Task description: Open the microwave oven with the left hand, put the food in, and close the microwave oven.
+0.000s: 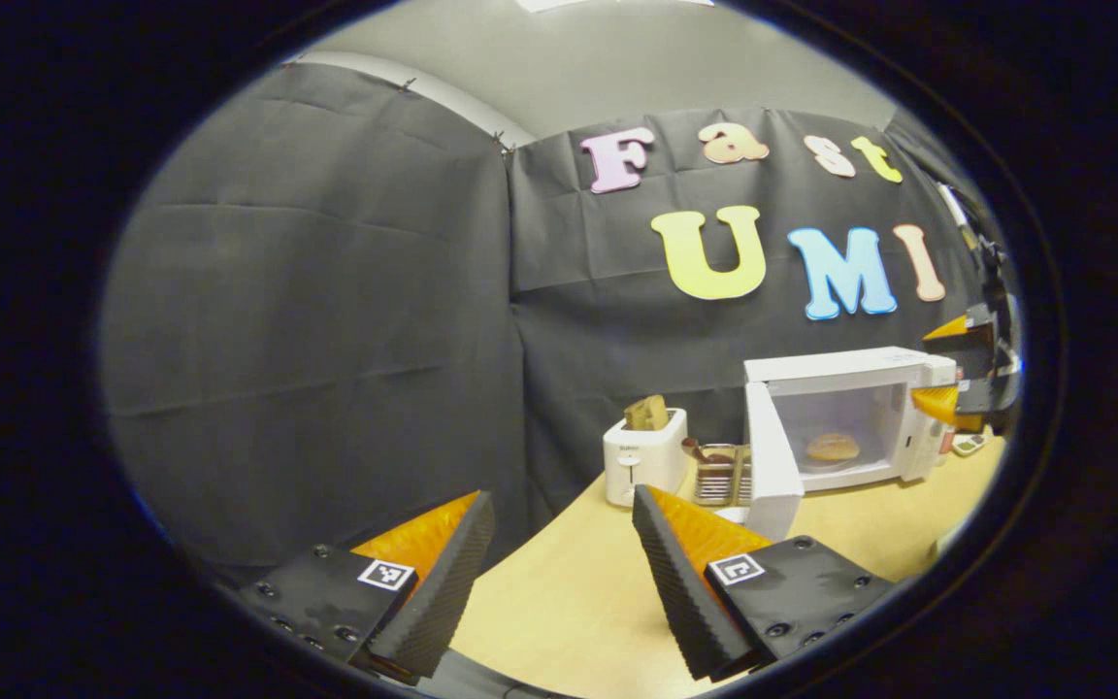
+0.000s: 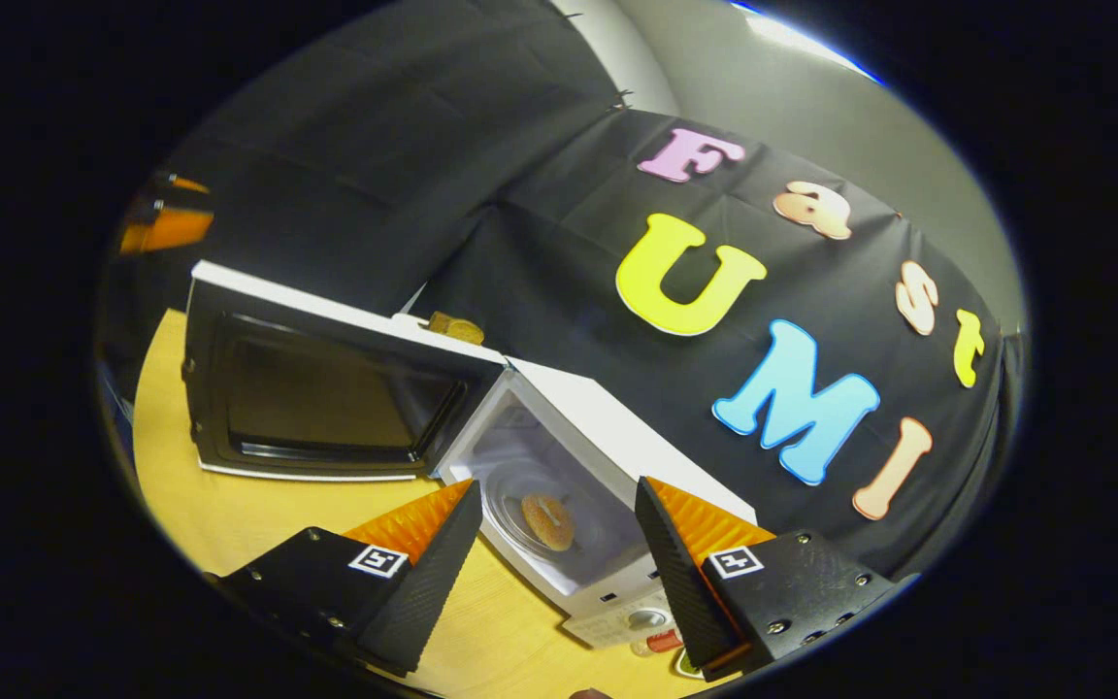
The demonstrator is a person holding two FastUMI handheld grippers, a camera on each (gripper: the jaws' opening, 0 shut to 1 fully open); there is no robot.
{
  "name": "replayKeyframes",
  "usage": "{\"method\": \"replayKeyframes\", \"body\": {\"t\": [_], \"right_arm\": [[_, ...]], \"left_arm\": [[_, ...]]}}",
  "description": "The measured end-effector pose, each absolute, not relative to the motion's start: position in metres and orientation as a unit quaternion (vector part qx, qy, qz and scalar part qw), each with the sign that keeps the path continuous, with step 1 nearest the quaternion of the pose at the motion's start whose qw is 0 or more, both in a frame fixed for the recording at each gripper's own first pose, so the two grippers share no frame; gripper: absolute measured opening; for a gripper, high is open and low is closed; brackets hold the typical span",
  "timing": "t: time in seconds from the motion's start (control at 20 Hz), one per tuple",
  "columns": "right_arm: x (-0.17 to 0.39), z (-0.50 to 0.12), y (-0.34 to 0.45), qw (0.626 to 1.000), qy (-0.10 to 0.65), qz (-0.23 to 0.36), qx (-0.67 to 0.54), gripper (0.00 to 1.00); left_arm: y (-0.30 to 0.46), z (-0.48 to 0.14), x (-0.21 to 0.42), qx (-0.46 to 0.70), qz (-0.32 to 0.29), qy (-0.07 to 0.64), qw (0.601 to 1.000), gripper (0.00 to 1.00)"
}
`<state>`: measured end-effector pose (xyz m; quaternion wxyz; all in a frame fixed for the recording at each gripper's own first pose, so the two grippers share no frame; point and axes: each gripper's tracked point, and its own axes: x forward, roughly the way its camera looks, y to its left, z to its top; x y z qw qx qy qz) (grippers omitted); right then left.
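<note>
Bun (image 2: 547,521) inside open white microwave (image 2: 617,427)

Ahead of my left tongs stands a glossy white box-shaped microwave oven (image 1: 850,413) holding a golden-brown round bun (image 1: 833,447) on pale yellow wood tabletop (image 1: 569,602). Left of it sits a white plastic toaster (image 1: 643,456) with tan toast. The door's inner window (image 2: 326,393) is black.
</note>
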<state>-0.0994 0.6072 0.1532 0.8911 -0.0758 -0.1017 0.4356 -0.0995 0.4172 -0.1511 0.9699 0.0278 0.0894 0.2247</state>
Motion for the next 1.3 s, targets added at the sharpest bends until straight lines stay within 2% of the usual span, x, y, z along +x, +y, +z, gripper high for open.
{"method": "replayKeyframes", "body": {"t": [0.25, 0.55, 0.85, 0.95, 1.0, 1.05, 1.15, 1.3], "right_arm": [[-0.114, 0.168, 0.529, 0.919, -0.080, 0.386, 0.001, 0.96], [-0.112, 0.172, 0.446, 0.947, -0.067, 0.308, 0.063, 0.97], [-0.103, 0.152, 0.406, 0.964, -0.047, 0.252, 0.068, 0.97], [-0.101, 0.140, 0.401, 0.967, -0.036, 0.245, 0.062, 0.97], [-0.100, 0.137, 0.399, 0.967, -0.029, 0.244, 0.062, 0.97], [-0.099, 0.133, 0.399, 0.969, -0.025, 0.240, 0.060, 0.97], [-0.094, 0.128, 0.396, 0.970, -0.022, 0.236, 0.050, 0.97], [-0.088, 0.126, 0.392, 0.970, -0.024, 0.239, 0.040, 0.97]], "left_arm": [[0.434, -0.208, -0.069, -0.003, 0.185, 0.133, 0.974, 0.96], [0.407, -0.240, -0.038, -0.036, 0.145, 0.166, 0.975, 0.94], [0.365, -0.237, -0.024, -0.001, 0.108, 0.173, 0.979, 0.17], [0.335, -0.240, -0.020, -0.024, 0.068, 0.183, 0.980, 0.19], [0.318, -0.241, -0.018, -0.033, 0.045, 0.189, 0.980, 0.16], [0.307, -0.240, -0.017, -0.030, 0.037, 0.192, 0.980, 0.20], [0.275, -0.237, -0.006, -0.026, 0.005, 0.191, 0.981, 0.10], [0.229, -0.224, 0.011, -0.009, -0.032, 0.181, 0.983, 0.07]]}}
